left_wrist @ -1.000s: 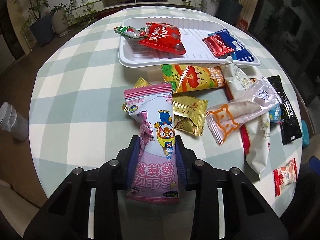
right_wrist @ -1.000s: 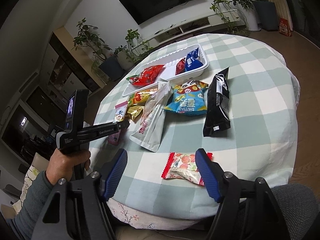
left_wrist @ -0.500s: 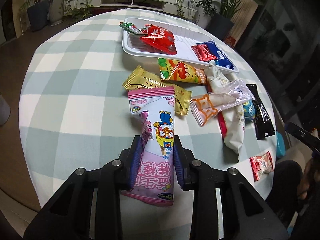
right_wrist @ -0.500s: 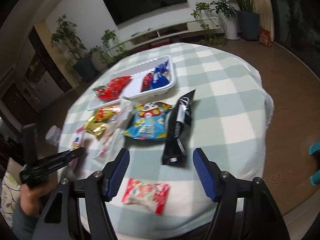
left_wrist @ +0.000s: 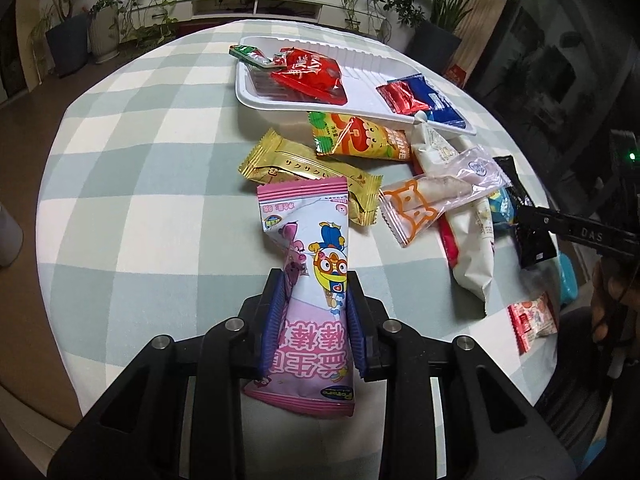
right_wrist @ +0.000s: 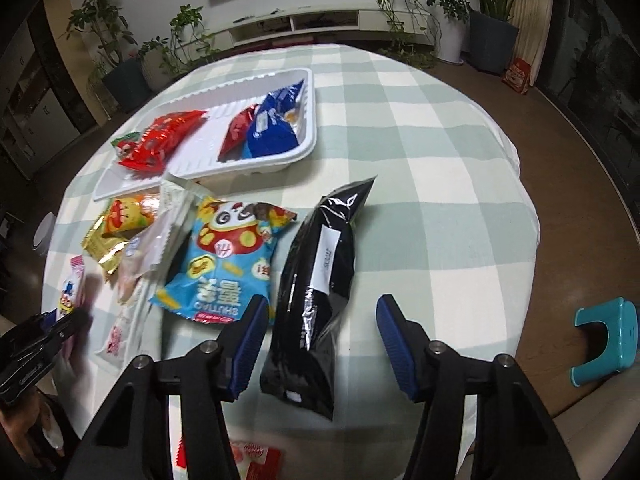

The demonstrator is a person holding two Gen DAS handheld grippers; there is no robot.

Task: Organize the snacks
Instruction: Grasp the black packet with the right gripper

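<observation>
Gripping one pink packet [left_wrist: 310,280], my left gripper [left_wrist: 313,312] is clenched on its lower half above the checked table [left_wrist: 140,184]. My right gripper [right_wrist: 318,342] hangs spread wide over one black pouch [right_wrist: 320,280], touching nothing. One white tray [right_wrist: 306,150] holds four packets: two red, one blue, one green. One gold wrapper [left_wrist: 304,172] lies just beyond the pink packet.
</observation>
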